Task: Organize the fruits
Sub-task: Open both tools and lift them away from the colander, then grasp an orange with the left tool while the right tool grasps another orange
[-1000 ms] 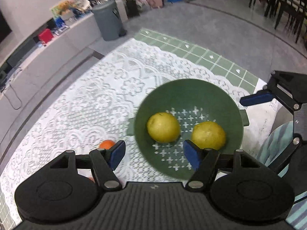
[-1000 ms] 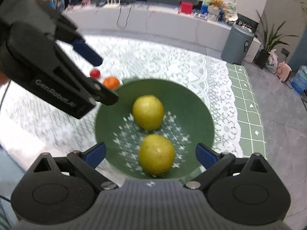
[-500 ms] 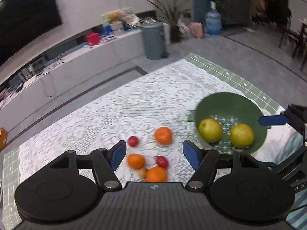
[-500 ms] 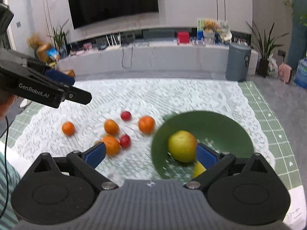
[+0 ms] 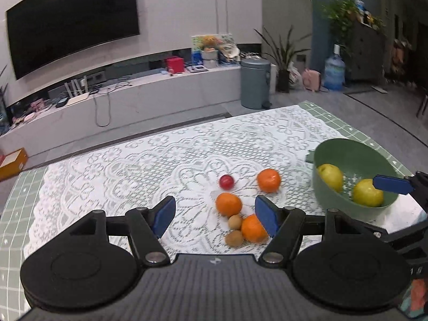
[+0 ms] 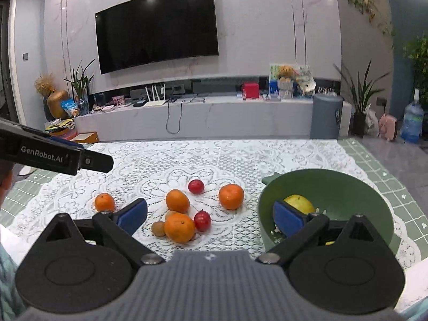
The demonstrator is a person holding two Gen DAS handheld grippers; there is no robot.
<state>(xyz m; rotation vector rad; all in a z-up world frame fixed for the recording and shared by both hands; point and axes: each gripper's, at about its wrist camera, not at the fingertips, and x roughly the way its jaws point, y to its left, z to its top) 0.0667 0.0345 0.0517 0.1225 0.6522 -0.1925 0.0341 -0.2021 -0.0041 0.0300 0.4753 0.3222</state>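
Right tongs [image 6: 210,218] gape above oranges [image 6: 179,227], bowl [image 6: 347,184] rightward.

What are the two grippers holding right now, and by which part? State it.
Nothing is held. The left gripper and the right gripper are both open and empty above the tablecloth; the oranges lie loose.

A large dark television [image 6: 157,28] hangs on a pale marble-look wall [image 6: 267,26], which catches reflections of small ceiling lights above the screen. Below the television runs a long white media bench [image 6: 214,115] with cables hanging down its front. Right of the bench stand a grey bin [image 6: 325,115], a potted plant [image 6: 359,99] and a blue water bottle [image 6: 413,123] on the grey floor [image 5: 361,101].
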